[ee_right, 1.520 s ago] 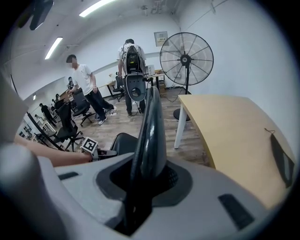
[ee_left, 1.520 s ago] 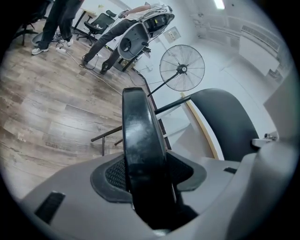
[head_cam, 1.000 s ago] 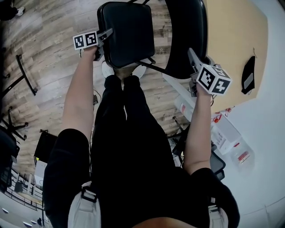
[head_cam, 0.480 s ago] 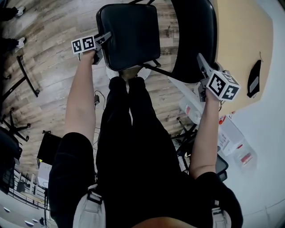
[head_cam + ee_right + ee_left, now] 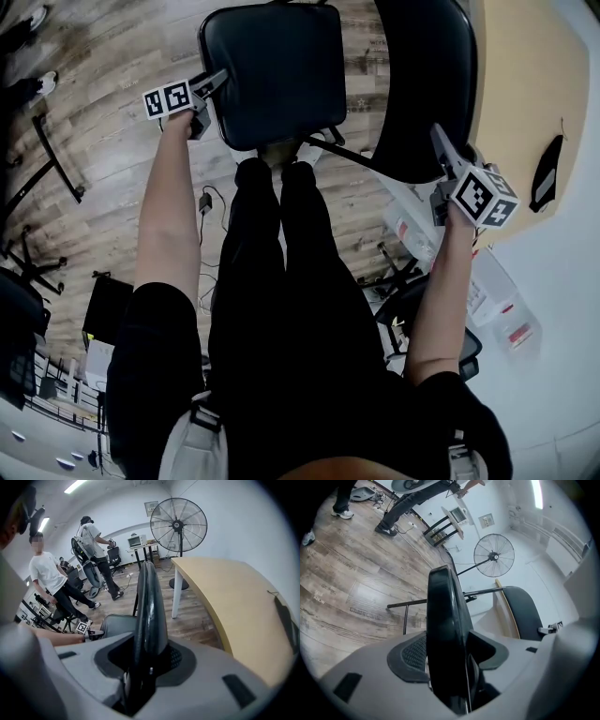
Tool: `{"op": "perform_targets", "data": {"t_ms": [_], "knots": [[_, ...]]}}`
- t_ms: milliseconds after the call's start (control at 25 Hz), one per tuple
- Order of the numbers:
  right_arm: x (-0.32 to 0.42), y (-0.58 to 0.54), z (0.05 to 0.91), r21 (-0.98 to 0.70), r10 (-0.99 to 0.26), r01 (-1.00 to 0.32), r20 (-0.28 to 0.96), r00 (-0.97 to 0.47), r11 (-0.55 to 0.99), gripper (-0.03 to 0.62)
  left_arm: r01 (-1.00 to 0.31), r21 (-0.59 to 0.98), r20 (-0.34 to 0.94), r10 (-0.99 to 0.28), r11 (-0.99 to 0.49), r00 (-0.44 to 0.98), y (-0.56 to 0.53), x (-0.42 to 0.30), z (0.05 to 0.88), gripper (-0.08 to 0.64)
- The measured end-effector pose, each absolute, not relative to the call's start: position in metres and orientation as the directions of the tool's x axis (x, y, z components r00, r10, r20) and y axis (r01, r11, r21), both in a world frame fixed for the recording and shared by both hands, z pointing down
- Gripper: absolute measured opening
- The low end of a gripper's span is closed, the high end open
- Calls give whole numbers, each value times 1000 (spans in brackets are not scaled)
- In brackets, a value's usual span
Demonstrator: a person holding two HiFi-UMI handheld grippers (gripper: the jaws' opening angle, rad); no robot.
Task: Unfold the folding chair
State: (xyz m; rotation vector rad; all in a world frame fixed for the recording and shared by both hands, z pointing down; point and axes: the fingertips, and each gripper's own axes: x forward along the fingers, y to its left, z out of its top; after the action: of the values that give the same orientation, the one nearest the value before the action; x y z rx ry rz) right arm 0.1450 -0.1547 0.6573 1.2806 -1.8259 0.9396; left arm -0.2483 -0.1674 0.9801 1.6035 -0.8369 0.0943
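Head view: folding chair (image 5: 323, 141) on wood floor (image 5: 103, 112), left gripper (image 5: 221, 81) at seat (image 5: 272, 66) edge, right gripper (image 5: 437, 133) at backrest (image 5: 422, 75); left gripper view: jaws just opening, loosely straddling seat; right gripper view: jaws just opening, narrow, flanking backrest edge.

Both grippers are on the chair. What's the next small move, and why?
Probably draw the left gripper back off the seat and the right gripper off the backrest. The seat faces up, so unfolding looks done, and both pairs of jaws have just been opening with those edges between them.
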Motion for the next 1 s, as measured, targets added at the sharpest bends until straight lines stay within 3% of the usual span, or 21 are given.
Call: {"op": "perform_targets", "data": {"t_ms": [1000], "knots": [[141, -150, 715, -229, -402, -956, 870, -286, 186, 120, -614, 785, 581, -446, 83, 681, -157, -304, 1065, 259]]}}
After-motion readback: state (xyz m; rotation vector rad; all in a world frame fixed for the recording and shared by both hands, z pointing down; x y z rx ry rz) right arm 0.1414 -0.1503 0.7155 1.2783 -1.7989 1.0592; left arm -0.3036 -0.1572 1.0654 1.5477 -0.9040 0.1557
